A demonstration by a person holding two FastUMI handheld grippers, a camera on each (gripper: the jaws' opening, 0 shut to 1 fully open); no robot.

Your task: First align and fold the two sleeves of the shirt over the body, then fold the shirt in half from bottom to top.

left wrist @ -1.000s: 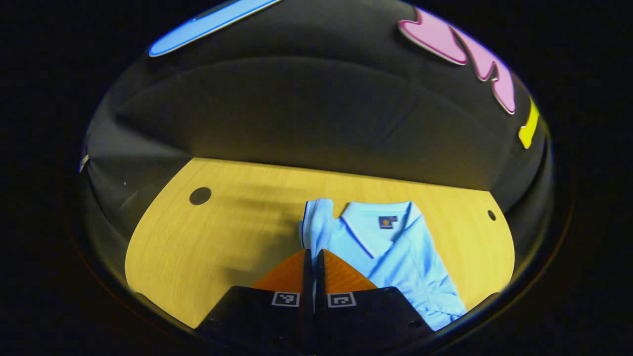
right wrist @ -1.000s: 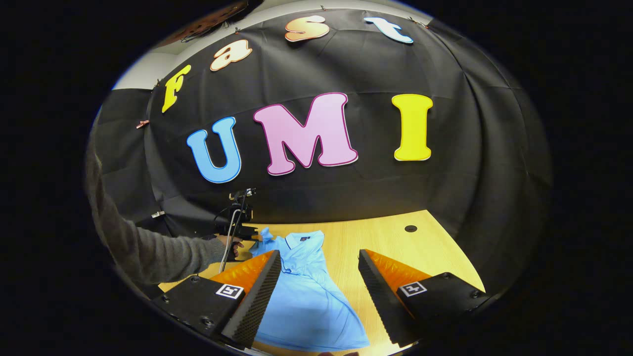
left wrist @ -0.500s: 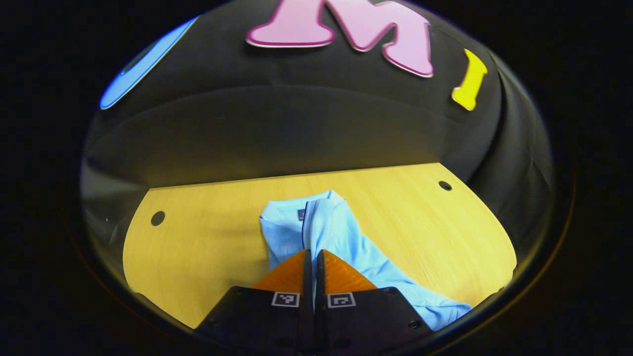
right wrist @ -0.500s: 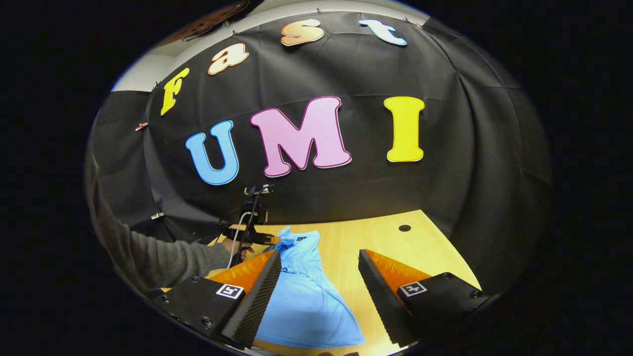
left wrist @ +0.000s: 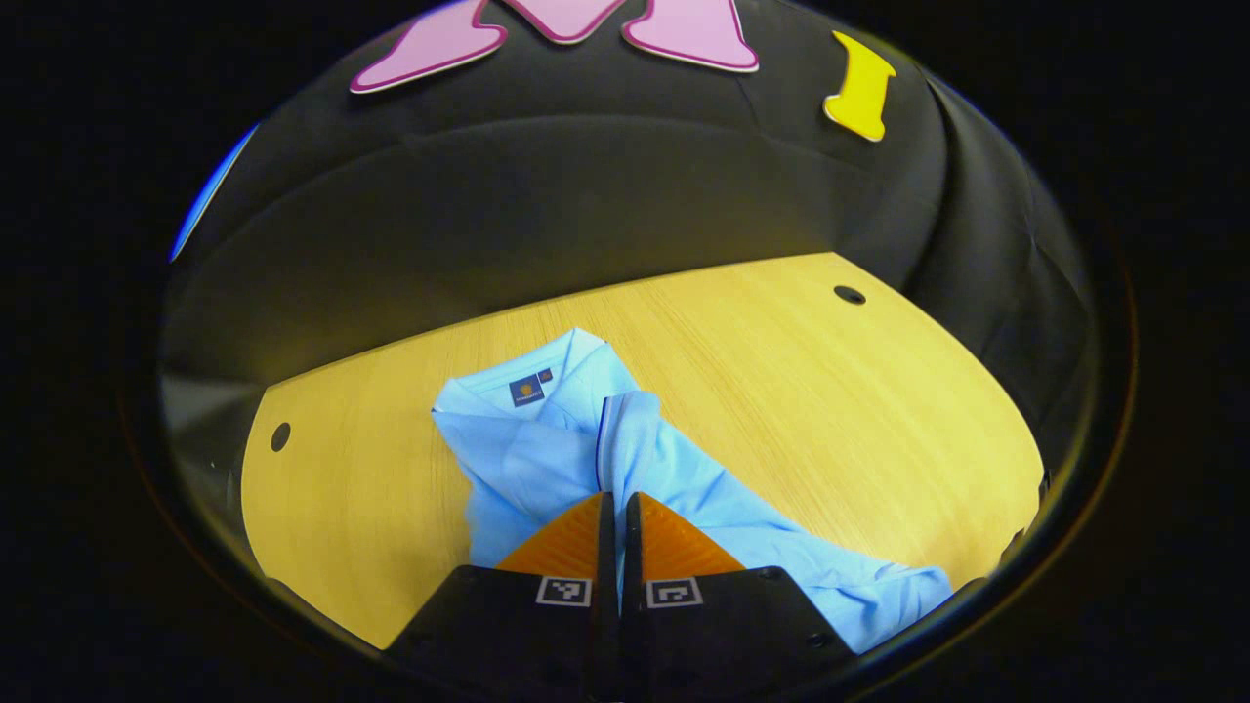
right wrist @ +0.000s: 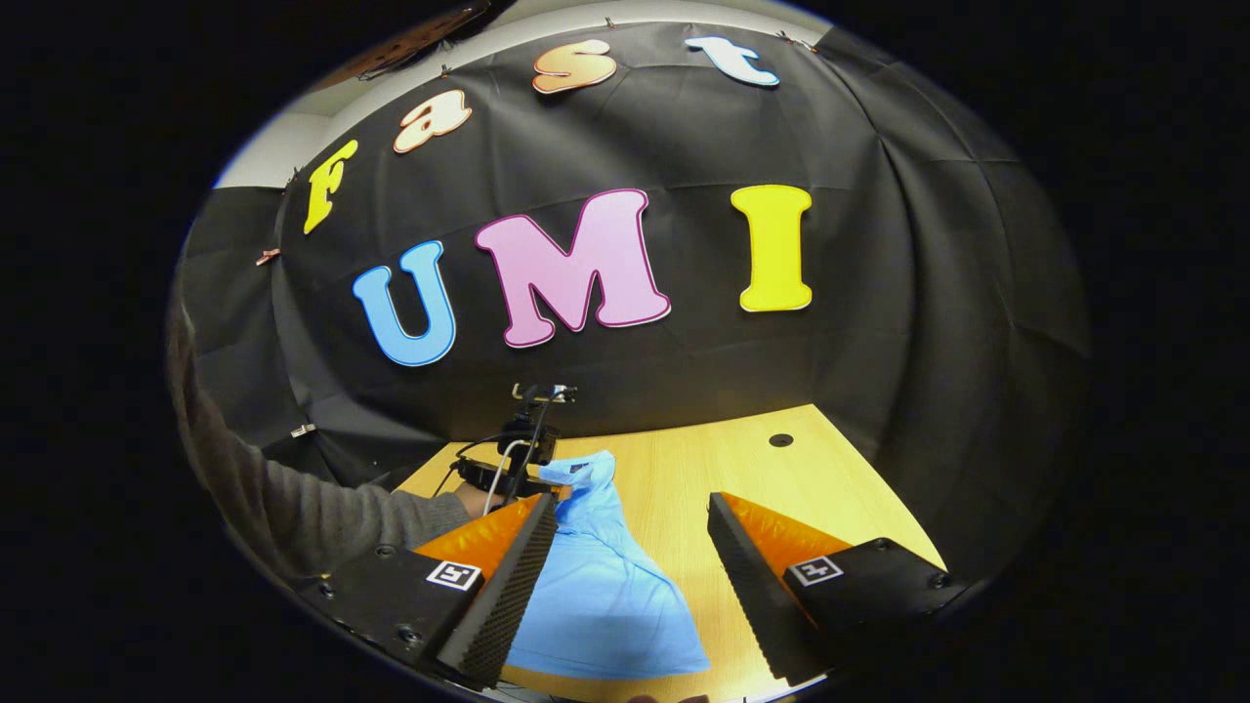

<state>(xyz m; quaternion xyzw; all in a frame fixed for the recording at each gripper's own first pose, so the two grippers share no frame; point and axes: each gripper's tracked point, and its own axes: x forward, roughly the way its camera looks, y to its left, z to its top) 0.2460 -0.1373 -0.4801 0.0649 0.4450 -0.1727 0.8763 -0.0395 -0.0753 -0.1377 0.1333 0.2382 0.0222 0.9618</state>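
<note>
A light blue polo shirt (left wrist: 547, 459) lies on the wooden table (left wrist: 830, 410), collar toward the back wall. My left gripper (left wrist: 617, 500) is shut on the shirt's left sleeve (left wrist: 635, 439), which is lifted and drawn over the chest. In the right gripper view the same shirt (right wrist: 601, 596) lies between and beyond the fingers of my right gripper (right wrist: 633, 510), which stands open above the lower body with nothing in it. Farther off there, a sleeved arm holds the left gripper (right wrist: 547, 475) at the shirt's shoulder.
The table (right wrist: 723, 469) has a round hole near the back right (right wrist: 780, 440) and another (left wrist: 280, 435) at the left in the left gripper view. A grey sleeve (right wrist: 322, 508) reaches in from the left. The black cloth wall stands right behind the table.
My left gripper has carried the sleeve rightward over the shirt body, so the collar now sits left of the sleeve. The right gripper has stayed open and nearly still.
</note>
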